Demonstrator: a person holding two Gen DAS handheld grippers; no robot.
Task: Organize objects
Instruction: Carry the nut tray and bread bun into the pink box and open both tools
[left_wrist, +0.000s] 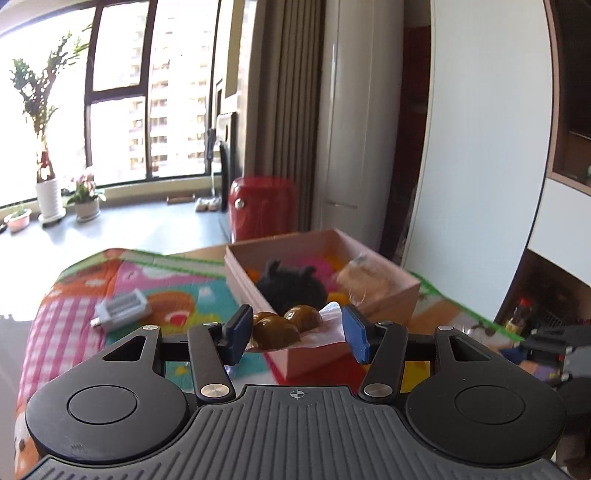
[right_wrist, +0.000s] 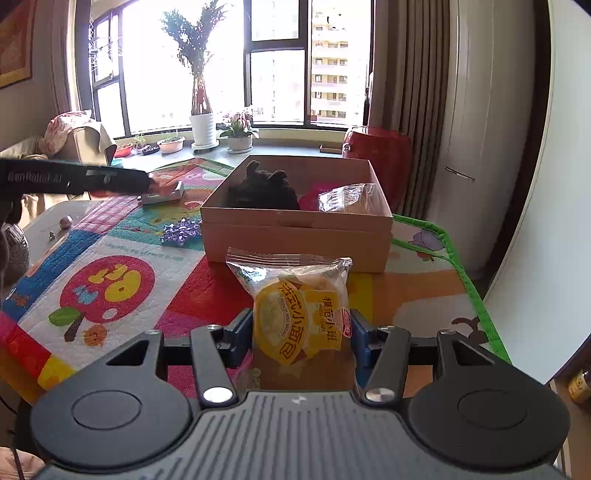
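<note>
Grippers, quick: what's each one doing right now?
Left gripper: shut on the brown chocolates packet.
Right gripper: shut on the bread packet.

Box (right_wrist: 295, 230): matt cardboard. Mat (right_wrist: 122, 258): quilted cloth, printed, soft matt. Bread pack (right_wrist: 295, 306): glossy clear plastic film, crinkled. Bow (right_wrist: 181, 230) at the box's 9 o'clock: shiny metallic foil. Brown buns (left_wrist: 284, 325): glossy, in clear wrap. Finger pads (left_wrist: 356, 332): matt blue.

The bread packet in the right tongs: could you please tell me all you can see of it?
The bread packet is a clear plastic wrapper with a crimped top edge and a yellow label bearing Chinese characters, holding a pale bun. It stands upright between the blue pads of the right tongs, gripped at its sides, in front of the cardboard box.
</note>
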